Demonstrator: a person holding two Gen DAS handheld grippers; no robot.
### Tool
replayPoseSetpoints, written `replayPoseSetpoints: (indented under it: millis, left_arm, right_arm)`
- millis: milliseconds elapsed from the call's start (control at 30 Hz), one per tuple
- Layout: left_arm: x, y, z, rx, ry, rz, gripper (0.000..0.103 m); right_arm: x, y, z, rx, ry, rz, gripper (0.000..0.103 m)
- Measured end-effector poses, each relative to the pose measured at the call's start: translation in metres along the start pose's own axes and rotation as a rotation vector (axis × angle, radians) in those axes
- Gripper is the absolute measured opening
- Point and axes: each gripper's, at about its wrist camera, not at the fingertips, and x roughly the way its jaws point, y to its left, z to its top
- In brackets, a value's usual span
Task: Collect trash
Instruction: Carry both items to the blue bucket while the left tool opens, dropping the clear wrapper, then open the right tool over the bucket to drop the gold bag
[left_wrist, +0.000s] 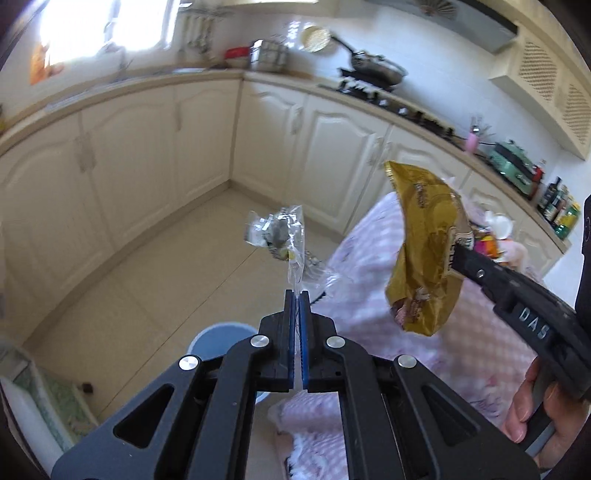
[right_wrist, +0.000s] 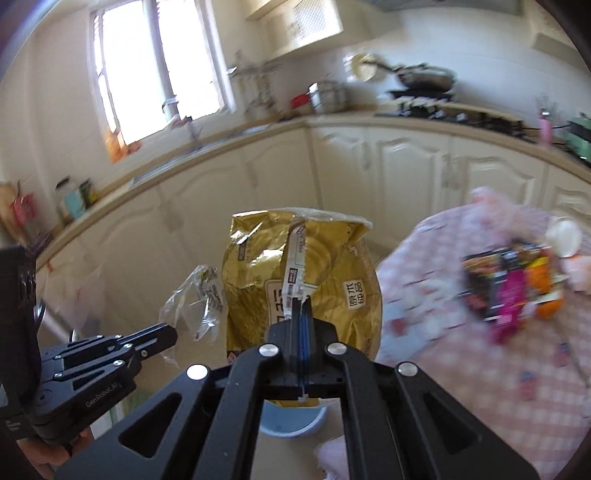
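My left gripper (left_wrist: 296, 295) is shut on a crumpled clear plastic wrapper (left_wrist: 279, 236) and holds it in the air over the floor. The wrapper also shows in the right wrist view (right_wrist: 197, 299), held by the left gripper (right_wrist: 173, 334). My right gripper (right_wrist: 301, 306) is shut on a gold foil snack bag (right_wrist: 299, 280) that hangs in the air; the bag (left_wrist: 424, 243) and right gripper (left_wrist: 458, 254) show at right in the left view. A blue bin (left_wrist: 218, 341) stands on the floor below, its rim partly hidden (right_wrist: 291, 424).
A table with a pink checked cloth (right_wrist: 480, 350) is at right and carries a dark and pink snack packet (right_wrist: 506, 284) and a white item (right_wrist: 563, 236). Cream kitchen cabinets (left_wrist: 147, 155) and counters ring the tiled floor (left_wrist: 166, 277). A stove with a pan (left_wrist: 376, 70) is at back.
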Motion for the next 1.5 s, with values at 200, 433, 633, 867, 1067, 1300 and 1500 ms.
replayPoseSetpoints:
  millis: [200, 433, 633, 867, 1067, 1300, 1500]
  left_arm:
    - [0.055, 0.06, -0.022, -0.082, 0.13, 0.077, 0.001]
    - [0.143, 0.092, -0.044, -0.126, 0.297, 0.082, 0.001]
    - [0.188, 0.099, -0.055, -0.121, 0.354, 0.094, 0.007]
    - [0.199, 0.119, -0.061, -0.147, 0.376, 0.128, 0.056]
    - [0.198, 0.132, -0.066, -0.17, 0.389, 0.167, 0.061]
    - [0.173, 0.143, -0.058, -0.188, 0.353, 0.216, 0.062]
    - [0.139, 0.137, -0.046, -0.194, 0.29, 0.208, 0.065]
  right_arm:
    - [0.1, 0.049, -0.037, -0.054, 0.183, 0.058, 0.001]
    - [0.192, 0.052, -0.075, -0.06, 0.339, 0.017, 0.001]
    - [0.233, 0.044, -0.09, -0.042, 0.378, -0.036, 0.001]
    - [0.263, 0.041, -0.099, -0.026, 0.418, -0.04, 0.001]
    - [0.279, 0.046, -0.108, -0.023, 0.468, -0.024, 0.001]
    - [0.284, 0.058, -0.097, -0.007, 0.444, 0.009, 0.003]
    - [0.261, 0.062, -0.076, -0.021, 0.384, -0.001, 0.032]
